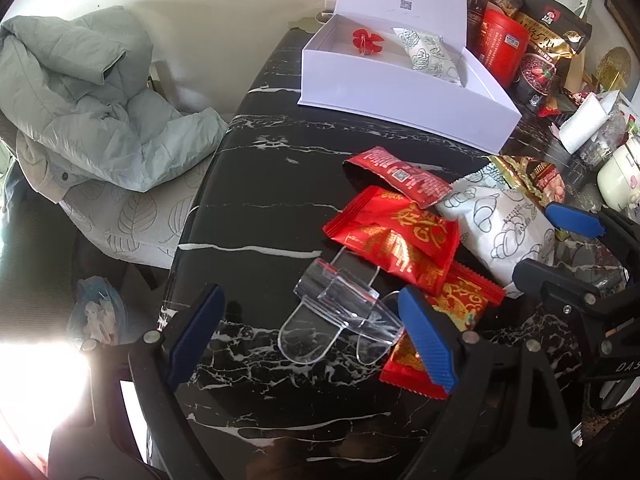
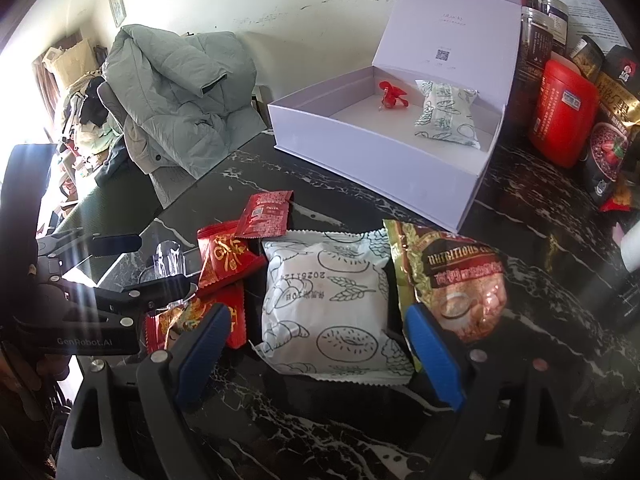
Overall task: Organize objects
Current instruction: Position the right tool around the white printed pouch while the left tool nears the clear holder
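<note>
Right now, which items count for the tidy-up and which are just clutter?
Job:
white box, open, already holding a red flower and one bread packet
loose bread packet
red packets
gold sachet
clear clips

Clutter:
jacket on chair
red tin
jars
dark food bag

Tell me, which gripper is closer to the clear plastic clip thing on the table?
Left. The left gripper is open with the clear plastic clip lying between its fingers. The right gripper is open around the white bread packet, off to the clip's side.
</note>
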